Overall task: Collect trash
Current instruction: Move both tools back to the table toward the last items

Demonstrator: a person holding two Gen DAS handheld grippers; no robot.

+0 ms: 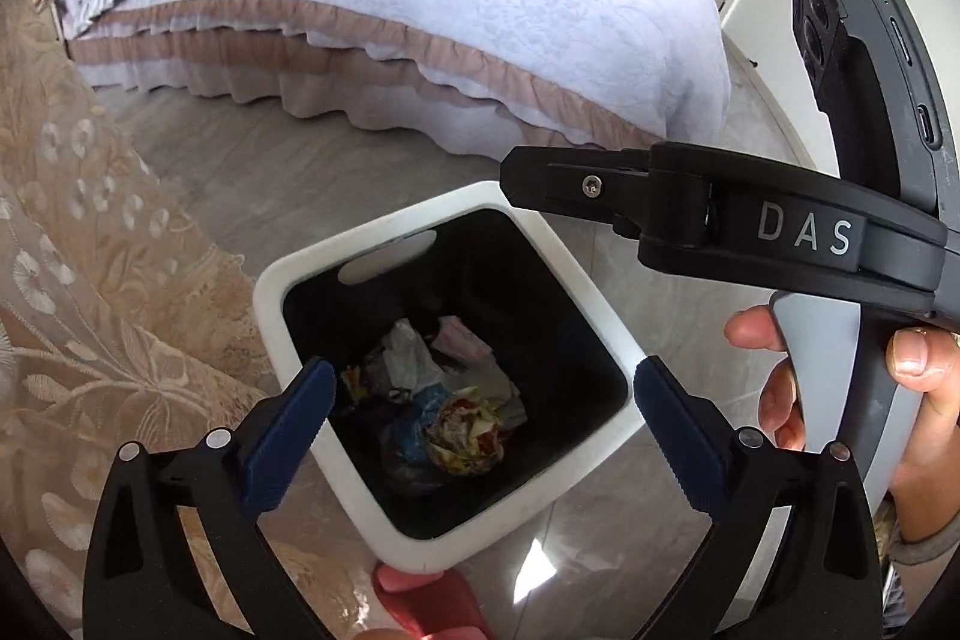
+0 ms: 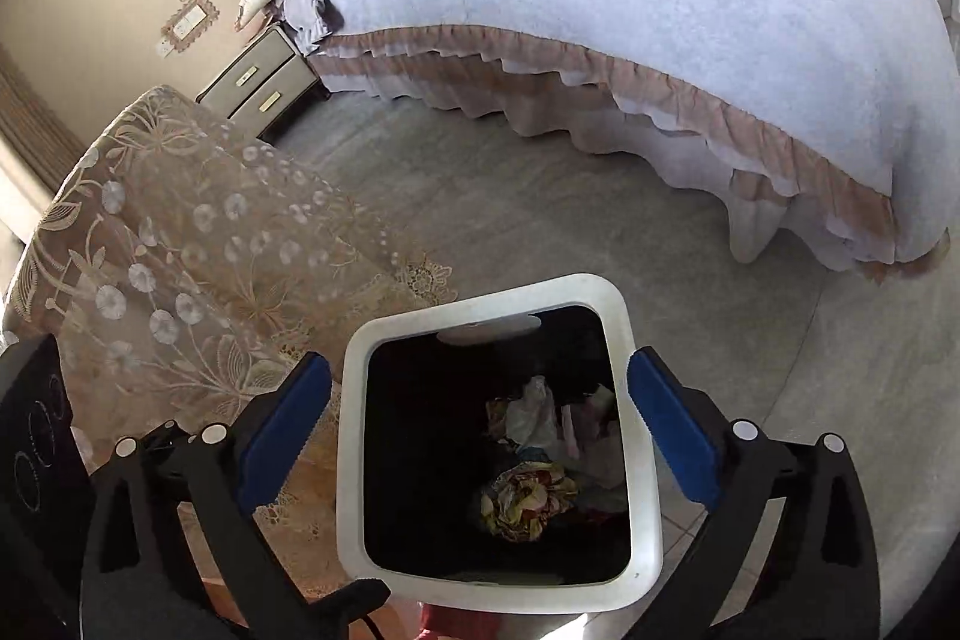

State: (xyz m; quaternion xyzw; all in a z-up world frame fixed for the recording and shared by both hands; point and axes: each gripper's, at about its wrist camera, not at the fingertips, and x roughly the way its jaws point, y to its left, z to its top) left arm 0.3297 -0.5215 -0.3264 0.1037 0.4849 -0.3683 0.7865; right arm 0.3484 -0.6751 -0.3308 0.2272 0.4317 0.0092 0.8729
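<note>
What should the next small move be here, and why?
Probably lift both grippers away from the bin to look for more trash. The left gripper and right gripper are open and empty above it, and the crumpled wrapper already lies inside with other litter.

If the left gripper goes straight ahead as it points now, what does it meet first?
Probably the trash piled in the bin. The left gripper is open and aimed down into the bin's mouth, nothing between its fingers. Depth is unclear, so its fingers might clip the rim first.
</note>
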